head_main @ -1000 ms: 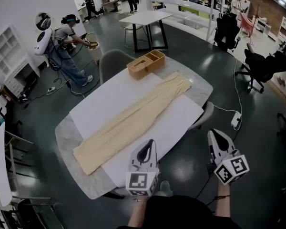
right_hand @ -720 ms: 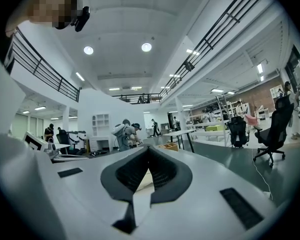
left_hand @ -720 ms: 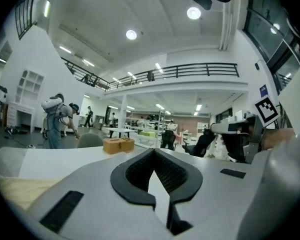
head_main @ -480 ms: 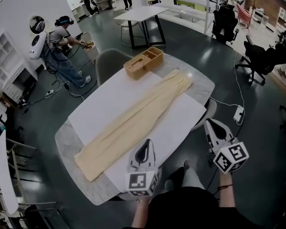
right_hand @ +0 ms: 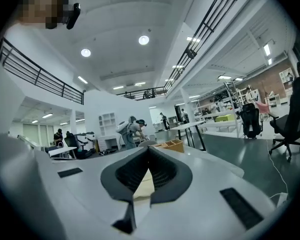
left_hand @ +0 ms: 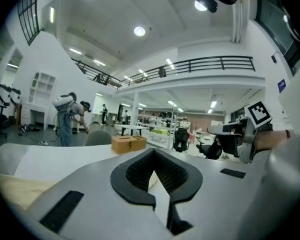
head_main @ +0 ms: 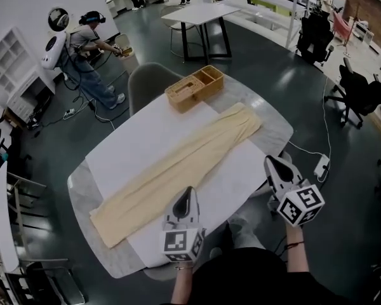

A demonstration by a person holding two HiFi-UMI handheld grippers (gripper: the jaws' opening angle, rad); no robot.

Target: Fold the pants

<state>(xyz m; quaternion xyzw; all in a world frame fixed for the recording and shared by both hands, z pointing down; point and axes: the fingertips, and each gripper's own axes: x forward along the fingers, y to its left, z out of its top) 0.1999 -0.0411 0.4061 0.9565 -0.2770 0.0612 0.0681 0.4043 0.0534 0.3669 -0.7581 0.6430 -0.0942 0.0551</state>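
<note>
Long beige pants (head_main: 178, 167) lie flat and stretched out diagonally on a white sheet (head_main: 140, 142) on the table, waistband at the far right, leg ends at the near left. My left gripper (head_main: 187, 192) hangs shut over the sheet's near edge, just short of the pants, with nothing in it. My right gripper (head_main: 270, 162) is shut and empty at the table's near right edge, clear of the waistband end. In the left gripper view the closed left gripper (left_hand: 153, 156) points across the table, with pants (left_hand: 10, 191) low at the left. The right gripper (right_hand: 149, 151) likewise shows nothing held.
A wooden compartment box (head_main: 194, 86) stands at the table's far end, with a grey chair (head_main: 149, 81) behind the table. A person wearing a backpack (head_main: 82, 49) works at the far left. A power strip with cable (head_main: 320, 166) lies on the floor at the right, near office chairs (head_main: 362, 91).
Both grippers moved forward toward the table. The left one now reaches over the sheet's near edge, and the right one has come up to the table's right edge. The pants lie unchanged.
</note>
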